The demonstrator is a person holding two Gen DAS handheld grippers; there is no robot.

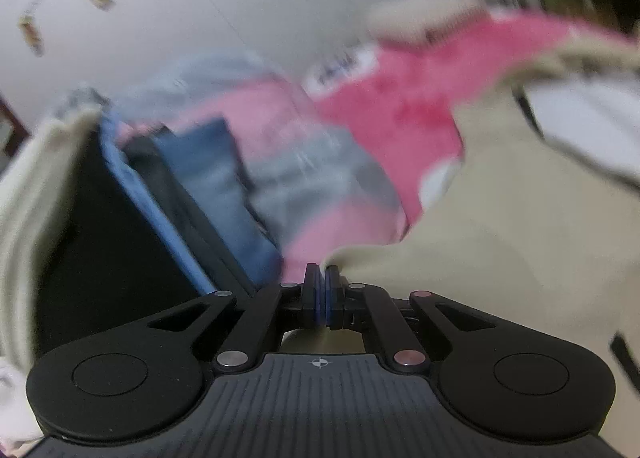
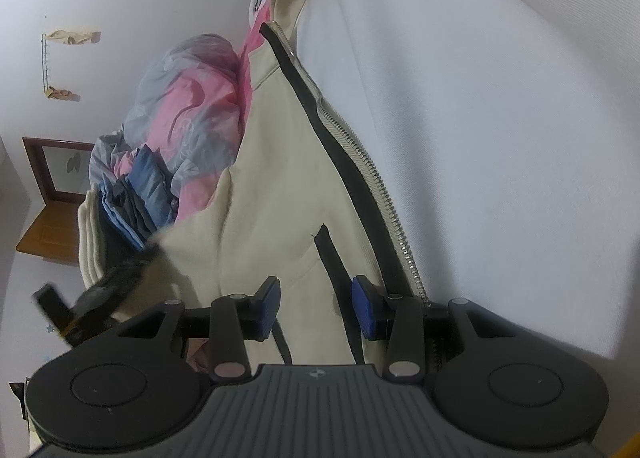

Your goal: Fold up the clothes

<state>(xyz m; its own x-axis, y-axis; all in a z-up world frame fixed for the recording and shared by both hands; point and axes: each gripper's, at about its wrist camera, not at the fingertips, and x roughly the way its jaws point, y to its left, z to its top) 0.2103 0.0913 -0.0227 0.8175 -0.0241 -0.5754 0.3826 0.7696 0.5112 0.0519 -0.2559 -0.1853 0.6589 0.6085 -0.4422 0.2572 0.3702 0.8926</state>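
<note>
The left gripper is pinching, apparently, an edge of the cream zip jacket to lift it, while the right gripper is hovering spread-jawed near its zipper.

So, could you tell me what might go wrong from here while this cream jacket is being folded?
The left gripper pinches only a thin edge of the cream jacket, and its view is blurred with motion, so the cloth may slip out. The right gripper is open astride the black pocket trim; it may close on that alone. The metal zipper nearby could snag.
</note>
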